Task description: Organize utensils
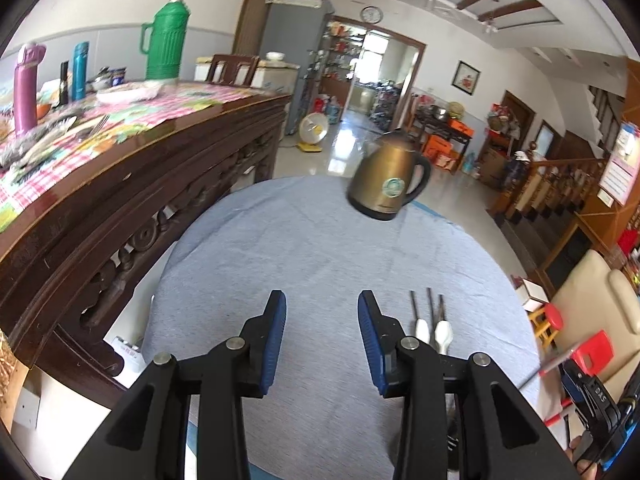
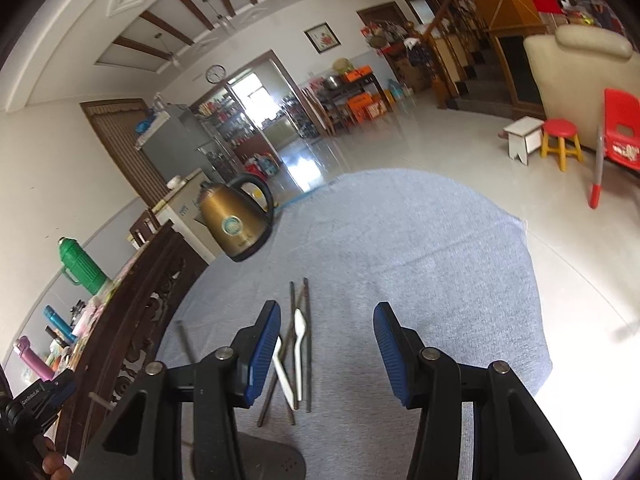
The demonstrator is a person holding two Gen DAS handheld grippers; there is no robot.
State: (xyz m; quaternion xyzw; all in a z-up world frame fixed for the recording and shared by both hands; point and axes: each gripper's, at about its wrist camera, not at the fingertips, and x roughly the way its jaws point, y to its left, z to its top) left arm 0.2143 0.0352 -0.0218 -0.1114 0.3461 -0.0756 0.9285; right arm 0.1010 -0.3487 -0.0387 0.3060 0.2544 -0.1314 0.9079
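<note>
Several dark chopsticks point(image 2: 307, 344) and two white plastic spoons point(image 2: 299, 334) lie in a loose bundle on the blue-grey cloth point(image 2: 420, 264). In the right wrist view the bundle sits just right of my left finger, left of centre. My right gripper point(image 2: 326, 354) is open and empty above the cloth. In the left wrist view the spoons point(image 1: 443, 332) and chopstick ends point(image 1: 430, 308) lie just right of my open, empty left gripper point(image 1: 322, 340).
A bronze electric kettle point(image 1: 390, 184) stands at the far side of the cloth, also in the right wrist view point(image 2: 236, 224). A carved dark wooden table point(image 1: 140, 184) with flasks runs along the left. A grey perforated object point(image 2: 256, 460) lies at the near edge.
</note>
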